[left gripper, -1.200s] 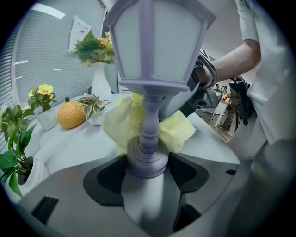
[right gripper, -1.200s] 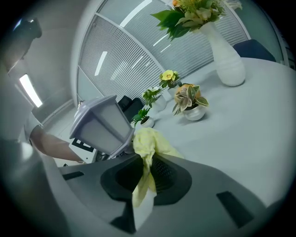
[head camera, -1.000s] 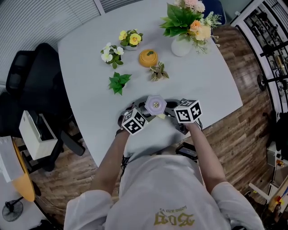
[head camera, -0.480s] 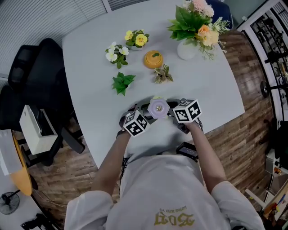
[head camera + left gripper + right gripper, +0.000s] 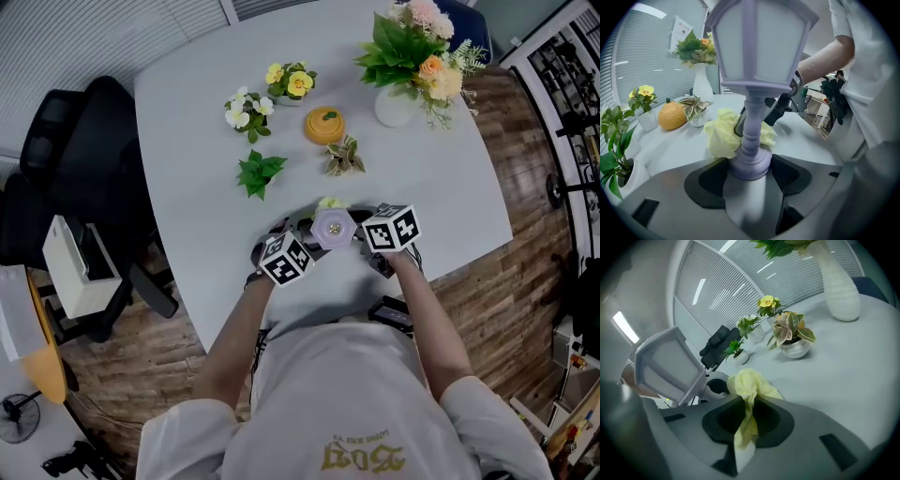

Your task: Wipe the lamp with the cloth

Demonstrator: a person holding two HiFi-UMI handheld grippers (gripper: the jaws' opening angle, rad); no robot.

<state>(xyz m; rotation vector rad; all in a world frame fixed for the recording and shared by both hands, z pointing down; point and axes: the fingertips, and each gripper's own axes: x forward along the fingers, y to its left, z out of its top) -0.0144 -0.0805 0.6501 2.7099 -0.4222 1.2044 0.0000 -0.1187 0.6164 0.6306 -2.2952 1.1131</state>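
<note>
A pale purple lantern-shaped lamp (image 5: 754, 70) stands upright, and my left gripper (image 5: 749, 174) is shut on its round base (image 5: 750, 164). From above, the lamp's top (image 5: 333, 228) shows between the two marker cubes. My right gripper (image 5: 749, 420) is shut on a yellow cloth (image 5: 749, 385), bunched out past the jaws. In the left gripper view the cloth (image 5: 723, 136) presses against the lamp's thin stem, with the right gripper (image 5: 780, 105) behind it. The lamp's shade (image 5: 668, 364) appears left of the cloth in the right gripper view.
Everything rests on a grey table (image 5: 441, 178). Farther back stand a white vase of flowers (image 5: 398, 98), an orange gourd-shaped pot (image 5: 323, 125), a small variegated plant (image 5: 344, 156), a green plant (image 5: 258, 173) and two flower pots (image 5: 248, 111). A black chair (image 5: 80, 159) is at the left.
The lamp and both grippers have stayed together near the table's front edge; only the head view has shifted a little, and a bit of yellow cloth now shows behind the lamp top.
</note>
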